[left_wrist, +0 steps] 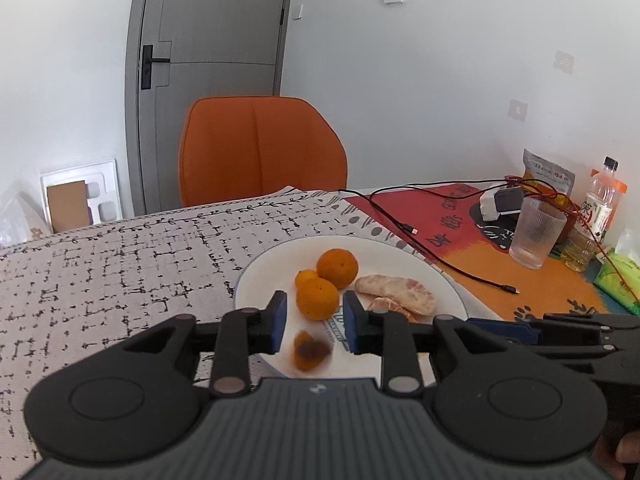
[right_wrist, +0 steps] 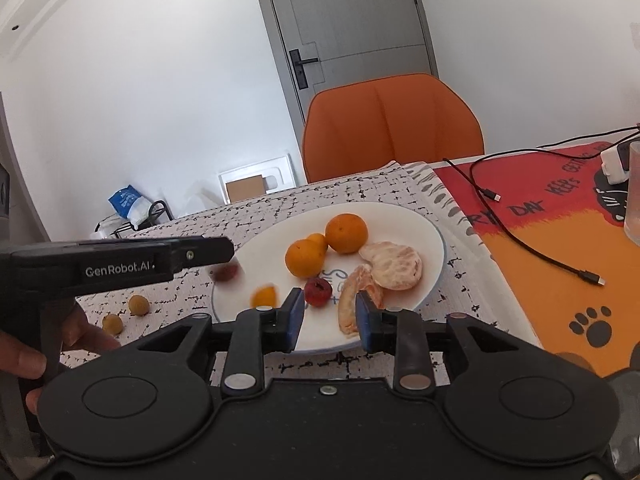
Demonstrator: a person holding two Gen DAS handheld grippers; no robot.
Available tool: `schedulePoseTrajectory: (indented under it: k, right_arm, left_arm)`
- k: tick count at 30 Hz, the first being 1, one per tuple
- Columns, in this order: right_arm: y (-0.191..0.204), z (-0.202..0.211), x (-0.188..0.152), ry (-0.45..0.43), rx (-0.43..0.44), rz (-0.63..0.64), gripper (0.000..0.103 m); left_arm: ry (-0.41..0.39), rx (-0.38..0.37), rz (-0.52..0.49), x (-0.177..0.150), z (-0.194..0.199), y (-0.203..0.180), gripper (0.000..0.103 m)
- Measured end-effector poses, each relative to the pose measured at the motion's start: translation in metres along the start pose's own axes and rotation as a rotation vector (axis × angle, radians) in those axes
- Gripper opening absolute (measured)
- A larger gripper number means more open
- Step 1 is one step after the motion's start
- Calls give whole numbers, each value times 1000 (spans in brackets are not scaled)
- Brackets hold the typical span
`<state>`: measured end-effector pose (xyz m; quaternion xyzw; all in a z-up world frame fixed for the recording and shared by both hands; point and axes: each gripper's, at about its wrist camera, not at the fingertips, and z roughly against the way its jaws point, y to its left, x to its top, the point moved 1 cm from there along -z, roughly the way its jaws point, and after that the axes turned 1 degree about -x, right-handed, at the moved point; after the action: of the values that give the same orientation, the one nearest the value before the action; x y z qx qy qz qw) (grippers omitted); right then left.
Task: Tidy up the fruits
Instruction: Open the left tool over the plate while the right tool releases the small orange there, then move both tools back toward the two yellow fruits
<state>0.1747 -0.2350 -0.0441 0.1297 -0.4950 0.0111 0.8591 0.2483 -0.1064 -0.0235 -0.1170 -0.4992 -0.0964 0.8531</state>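
On the table, a patterned cloth [left_wrist: 120,264] in white with black marks is spread, and a red and orange mat [right_wrist: 552,240] is laid just beside it on the right. Behind the table an orange chair [left_wrist: 260,148] is seen. A white plate [right_wrist: 416,224] is set on the cloth, and most of the fruit is gathered in it.

Both devices are held over the near rim of the plate. The left gripper [left_wrist: 314,322] is seen with its jaws apart and nothing between the blue pads; a blurred orange and dark piece of fruit [left_wrist: 310,350] is seen below the gap, and it cannot be told whether that piece is resting on the plate. The right gripper [right_wrist: 329,320] is likewise spread open and nothing is clasped by it.

On the plate, two larger oranges [right_wrist: 346,233] and a small one between them are grouped together, touching. A peeled citrus half [right_wrist: 396,266] is placed to their right, with a curved citrus segment [right_wrist: 352,300] just beside it toward the near rim. A small red fruit [right_wrist: 318,291] is seen near the middle of the plate.

A ribbed glass [left_wrist: 536,232] is stood on the mat, well apart from the plate, with a black cable [right_wrist: 532,248] trailed near it. Two small yellow fruits [right_wrist: 138,305] are left on the cloth, off the plate to its left.
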Motion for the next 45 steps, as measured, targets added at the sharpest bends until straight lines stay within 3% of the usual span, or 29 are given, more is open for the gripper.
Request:
schedulePoseTrajectory:
  k: [8, 16, 20, 24, 27, 45]
  right_arm:
    - [10, -6, -3, 12, 16, 16, 40]
    - [25, -9, -5, 16, 43, 39, 53]
    - [32, -11, -5, 9, 51, 49, 70]
    - [39, -12, -4, -4, 69, 57, 87]
    - [47, -12, -5, -15, 82, 77, 92]
    - [74, -23, -8, 9, 164, 117, 95]
  left_arm:
    - [1, 59, 24, -8, 14, 19, 56]
    - [-15, 150, 51, -17, 36, 43, 75]
    - [-18, 181, 65, -21, 46, 52, 81]
    - [-16, 213, 81, -28, 54, 61, 83]
    - [-10, 238, 98, -34, 60, 69, 83]
    - [-8, 345, 188, -62, 86, 101, 83]
